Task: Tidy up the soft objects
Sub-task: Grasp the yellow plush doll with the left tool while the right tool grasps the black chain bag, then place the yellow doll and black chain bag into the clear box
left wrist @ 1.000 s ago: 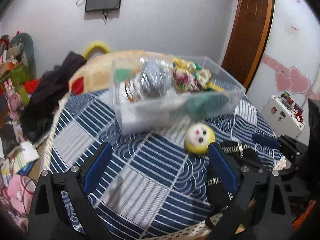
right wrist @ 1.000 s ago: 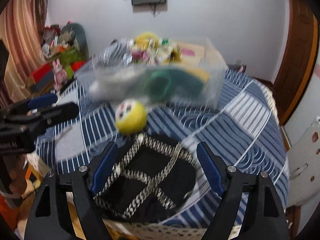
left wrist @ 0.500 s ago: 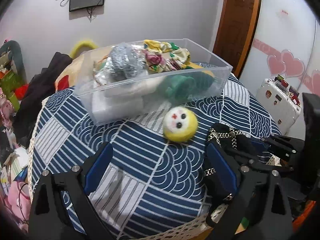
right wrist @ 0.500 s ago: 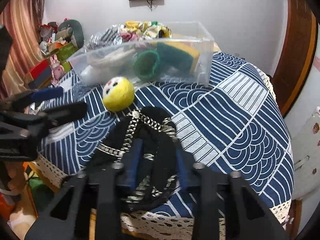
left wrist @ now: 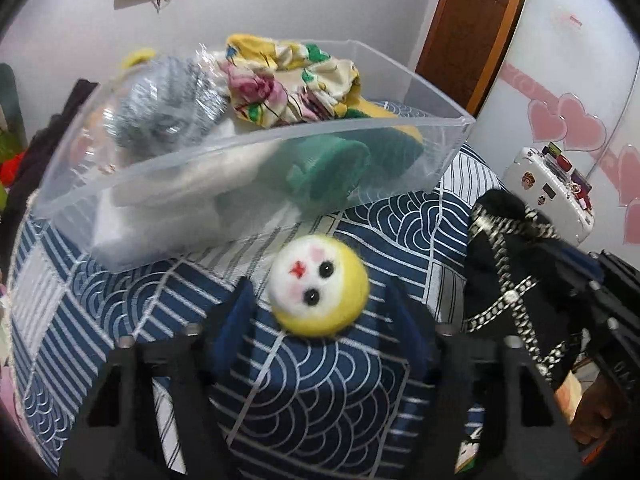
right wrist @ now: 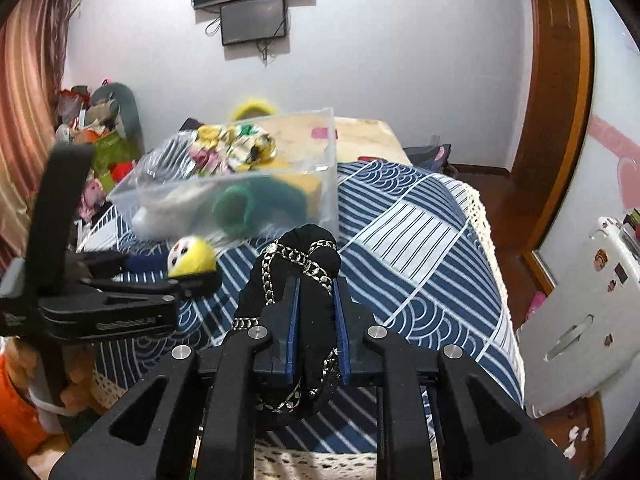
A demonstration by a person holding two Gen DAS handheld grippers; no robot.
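Observation:
A yellow plush ball with a white face (left wrist: 318, 286) lies on the blue patterned tablecloth (left wrist: 320, 392). My left gripper (left wrist: 320, 312) is open, with a finger on each side of the ball; it also shows in the right wrist view (right wrist: 188, 270). My right gripper (right wrist: 315, 300) is shut on a black cloth with silver chains (right wrist: 300, 256) and holds it lifted above the table; the cloth shows in the left wrist view (left wrist: 516, 264). A clear plastic bin (left wrist: 256, 160) holds a floral cloth (left wrist: 288, 80), a silver scourer (left wrist: 168, 100) and green items.
The bin (right wrist: 240, 196) stands just behind the ball. A white suitcase (right wrist: 592, 280) stands right of the table. Toys and clutter (right wrist: 92, 128) pile up at the left. A wooden door (left wrist: 476, 20) is at the back right.
My left gripper has moved forward and now straddles the yellow ball. My right gripper closed on the black chained cloth and lifted it off the table.

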